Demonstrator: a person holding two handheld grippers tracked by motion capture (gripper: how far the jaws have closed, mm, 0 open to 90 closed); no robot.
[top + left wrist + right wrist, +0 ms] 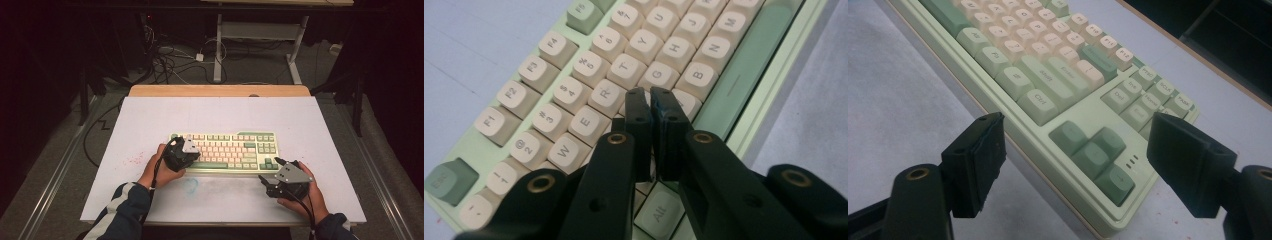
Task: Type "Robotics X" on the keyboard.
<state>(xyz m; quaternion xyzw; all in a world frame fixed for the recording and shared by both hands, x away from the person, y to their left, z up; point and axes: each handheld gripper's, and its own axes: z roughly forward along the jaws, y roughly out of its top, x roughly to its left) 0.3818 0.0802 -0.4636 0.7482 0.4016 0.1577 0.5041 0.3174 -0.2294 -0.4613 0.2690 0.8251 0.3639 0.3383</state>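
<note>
A pale green keyboard [225, 150] with cream and green keys lies in the middle of the white table top [220, 115]. My left gripper [186, 152] is over the keyboard's left part. In the left gripper view my left gripper [651, 95] is shut, a hairline gap between the pads and nothing in them, tips just above the letter keys of the keyboard [624, 70] near the F and V keys. My right gripper [271, 170] stands open at the keyboard's front right corner. In the right gripper view my right gripper [1075, 125] frames the arrow keys [1093, 150], jaws wide apart and holding nothing.
A wooden strip [220, 90] borders the table's far edge. Red specks [134, 160] and a bluish smudge [191, 185] mark the white surface. Behind the table, cables [170, 60] lie on the floor beside the white legs of another table [218, 50].
</note>
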